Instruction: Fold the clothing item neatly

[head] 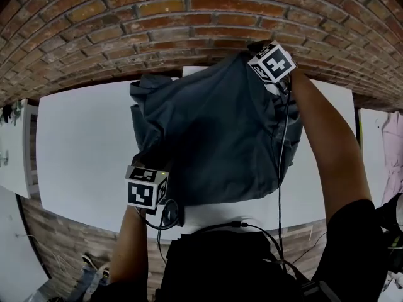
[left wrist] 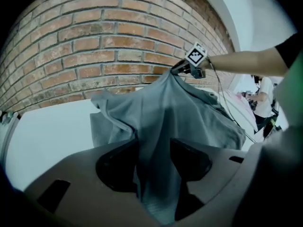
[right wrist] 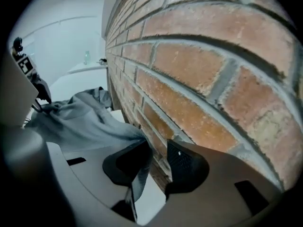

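1. Nearest item: left gripper, at the near edge of the table, just left of the person's body. Its jaws are clamped on a thick bunch of cloth, which fills the whole gap between the pads.
2. Garment: a dark grey-blue clothing item; its exact type cannot be told. It is rumpled and not yet folded flat. It lies over the middle of the white table, reaching from the near edge to the far edge. Its long axis runs diagonally, near-left to far-right, from one gripper to the other.
3. Right gripper: at the table's far edge, close against the brick wall. Its jaws stand apart. The garment's far corner lies against one pad only, with a clear gap to the other, so it is not gripped.
4. Governing relation: the garment lies near-left of the right gripper and far-right of the left gripper. Only the left has hold; the right is nearer the loose far corner.
5. Judgement: the next move turns on that far corner. It either settles at the far edge or is retaken by the right gripper.
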